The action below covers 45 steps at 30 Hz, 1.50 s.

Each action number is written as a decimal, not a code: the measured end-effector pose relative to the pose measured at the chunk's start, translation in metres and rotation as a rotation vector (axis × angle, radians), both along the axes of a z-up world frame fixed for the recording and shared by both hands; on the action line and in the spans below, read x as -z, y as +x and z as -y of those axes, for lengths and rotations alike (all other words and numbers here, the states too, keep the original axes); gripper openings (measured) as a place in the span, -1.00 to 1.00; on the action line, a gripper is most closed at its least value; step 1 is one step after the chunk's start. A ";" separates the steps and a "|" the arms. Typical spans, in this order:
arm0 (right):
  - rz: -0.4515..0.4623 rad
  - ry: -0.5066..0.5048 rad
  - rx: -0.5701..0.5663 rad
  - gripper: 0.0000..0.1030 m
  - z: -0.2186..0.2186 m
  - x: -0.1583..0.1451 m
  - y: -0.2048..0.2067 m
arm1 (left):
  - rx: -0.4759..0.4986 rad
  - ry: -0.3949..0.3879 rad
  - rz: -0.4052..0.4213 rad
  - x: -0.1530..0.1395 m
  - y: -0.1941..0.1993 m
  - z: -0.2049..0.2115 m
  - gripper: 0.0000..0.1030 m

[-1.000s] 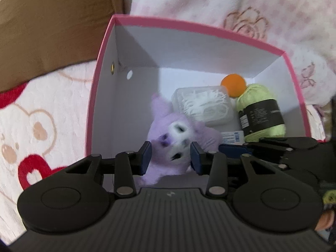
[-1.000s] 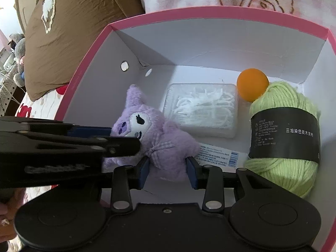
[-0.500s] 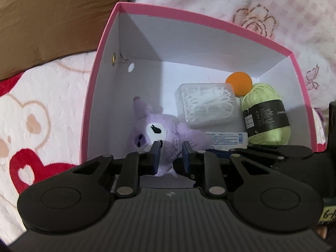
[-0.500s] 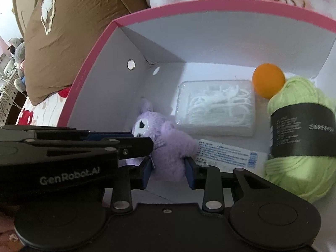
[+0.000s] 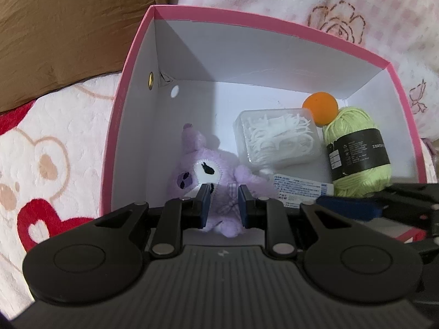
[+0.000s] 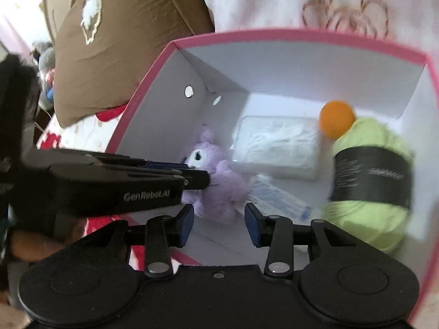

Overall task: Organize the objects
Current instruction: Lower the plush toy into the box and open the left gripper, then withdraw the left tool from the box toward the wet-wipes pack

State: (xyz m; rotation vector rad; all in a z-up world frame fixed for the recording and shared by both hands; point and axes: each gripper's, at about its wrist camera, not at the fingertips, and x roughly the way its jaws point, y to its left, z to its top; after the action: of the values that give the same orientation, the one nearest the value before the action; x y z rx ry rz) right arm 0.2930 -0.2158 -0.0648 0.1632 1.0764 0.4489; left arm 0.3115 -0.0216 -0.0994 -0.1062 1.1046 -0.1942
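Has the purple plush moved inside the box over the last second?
Yes. The plush slid toward the left wall of the box, away from the floss case, which stayed put. The left gripper is shut on it.

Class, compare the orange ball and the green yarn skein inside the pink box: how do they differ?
The orange ball is smooth and plain; the green yarn skein is fuzzy, wearing a black printed band. The ball is smaller and round; the skein is bulkier and elongated. Both rest in the pink box, against its right side.
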 end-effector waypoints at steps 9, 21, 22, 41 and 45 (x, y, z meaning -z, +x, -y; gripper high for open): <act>0.028 -0.024 0.051 -0.11 0.025 -0.003 -0.001 | -0.028 0.049 0.034 0.000 0.000 0.004 -0.55; 0.196 -0.117 -0.050 0.01 0.007 -0.042 -0.046 | -0.051 0.017 0.028 -0.022 -0.011 -0.003 -0.55; 0.192 -0.118 -0.046 0.01 0.008 -0.043 -0.046 | -0.046 0.034 0.026 -0.028 -0.015 -0.002 -0.53; 0.286 -0.175 -0.028 0.42 0.012 -0.100 -0.095 | -0.050 -0.019 0.146 -0.151 -0.101 -0.006 0.47; 0.298 -0.174 -0.020 0.69 0.015 -0.109 -0.103 | -0.058 -0.028 0.146 -0.167 -0.116 -0.005 0.70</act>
State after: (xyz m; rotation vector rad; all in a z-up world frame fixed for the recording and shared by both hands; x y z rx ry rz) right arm 0.1896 -0.2308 0.0438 -0.0678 0.8198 0.3810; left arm 0.1958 -0.0169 0.0673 -0.1471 0.9519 -0.1626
